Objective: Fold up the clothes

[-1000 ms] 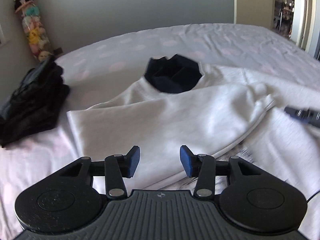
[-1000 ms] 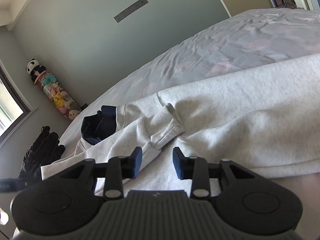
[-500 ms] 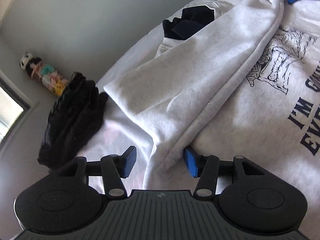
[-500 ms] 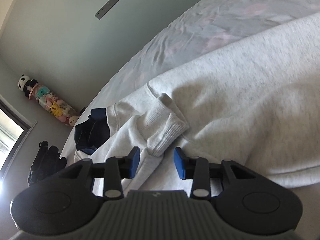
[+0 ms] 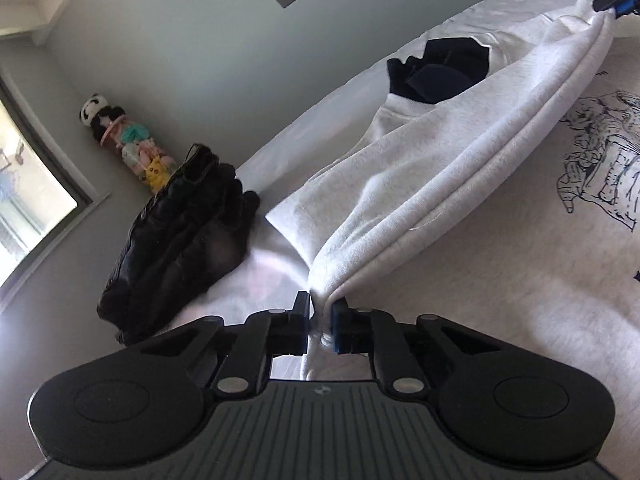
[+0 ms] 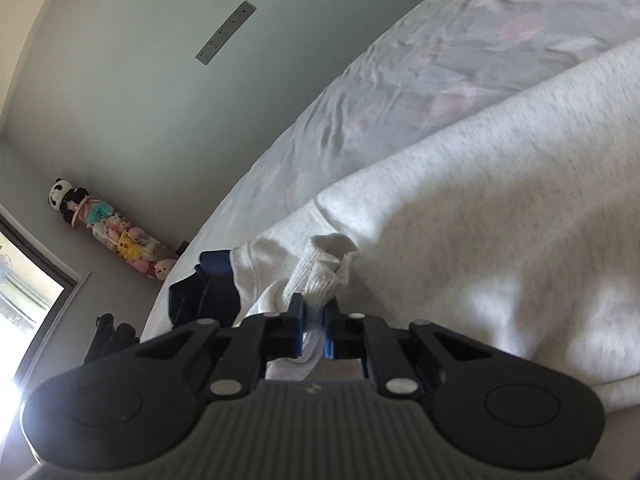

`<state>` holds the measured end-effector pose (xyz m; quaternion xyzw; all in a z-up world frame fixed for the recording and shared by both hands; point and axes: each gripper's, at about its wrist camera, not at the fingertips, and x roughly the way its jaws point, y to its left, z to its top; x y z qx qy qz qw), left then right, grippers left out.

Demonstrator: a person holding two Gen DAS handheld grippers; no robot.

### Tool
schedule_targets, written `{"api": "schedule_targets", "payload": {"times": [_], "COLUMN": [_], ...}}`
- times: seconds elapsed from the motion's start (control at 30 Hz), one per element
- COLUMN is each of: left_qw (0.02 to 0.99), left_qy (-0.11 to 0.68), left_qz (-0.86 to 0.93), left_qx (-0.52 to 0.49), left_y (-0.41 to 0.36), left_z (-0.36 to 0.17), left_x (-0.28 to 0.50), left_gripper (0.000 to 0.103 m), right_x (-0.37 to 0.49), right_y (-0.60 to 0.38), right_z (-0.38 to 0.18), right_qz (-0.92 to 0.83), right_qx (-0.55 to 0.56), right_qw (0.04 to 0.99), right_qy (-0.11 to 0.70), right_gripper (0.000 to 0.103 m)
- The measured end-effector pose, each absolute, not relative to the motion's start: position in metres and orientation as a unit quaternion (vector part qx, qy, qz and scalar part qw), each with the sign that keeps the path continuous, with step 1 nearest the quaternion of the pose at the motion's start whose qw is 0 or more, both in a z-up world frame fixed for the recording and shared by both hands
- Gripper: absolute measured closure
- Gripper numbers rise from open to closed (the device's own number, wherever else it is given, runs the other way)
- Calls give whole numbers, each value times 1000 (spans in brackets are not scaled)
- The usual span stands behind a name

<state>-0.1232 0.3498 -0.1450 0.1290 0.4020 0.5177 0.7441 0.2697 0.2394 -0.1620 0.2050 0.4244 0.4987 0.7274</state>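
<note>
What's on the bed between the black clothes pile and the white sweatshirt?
Nothing: in the left wrist view only a bare strip of bed sheet separates the black clothes pile from the white sweatshirt.

Sweatshirt [image 5: 420, 168] matt fleecy cloth; cuff [image 6: 320, 276] ribbed knit.

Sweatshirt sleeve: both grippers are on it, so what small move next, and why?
Probably lift a little and carry the sleeve across the printed chest. The left gripper is closing on its folded edge, the right gripper on the ribbed cuff.

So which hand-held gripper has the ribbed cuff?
The right hand-held gripper: its jaws are closing on the ribbed cuff. The left hand-held gripper pinches a plain folded edge.
</note>
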Motion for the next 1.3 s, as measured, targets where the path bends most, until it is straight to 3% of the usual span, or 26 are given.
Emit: {"api": "schedule_targets", "payload": {"times": [0.27, 0.43, 0.53, 0.63, 0.73, 0.83, 1.1, 1.2, 1.3], "left_qw": [741, 756, 777, 778, 785, 796, 812, 809, 809], "left_qy": [430, 417, 395, 378, 334, 297, 306, 315, 307], "left_qz": [506, 501, 491, 496, 507, 502, 482, 483, 492], "left_qx": [102, 57, -12, -75, -123, -161, -121, -111, -92], "left_y": [354, 353, 353, 353, 349, 341, 305, 300, 295], "left_z": [-171, -162, -143, -128, -109, -97, -127, -142, -153], "left_x": [-131, -141, -156, -174, -184, -179, -127, -123, -124], "left_gripper": [91, 91, 77, 74, 72, 68, 67, 64, 51], "right_x": [255, 254, 255, 252, 245, 239, 201, 200, 206], "right_y": [234, 236, 231, 226, 217, 209, 214, 224, 229], "right_z": [-175, -183, -181, -175, -166, -153, -127, -142, -160], "right_qz": [474, 475, 470, 467, 463, 455, 521, 522, 507], "right_qx": [138, 112, 115, 106, 81, 46, -70, -104, -127], "right_qw": [745, 755, 753, 755, 770, 796, 817, 807, 802], "right_qy": [448, 438, 446, 448, 432, 396, 238, 256, 290], "right_gripper": [93, 94, 94, 91, 81, 80, 77, 77, 78]}}
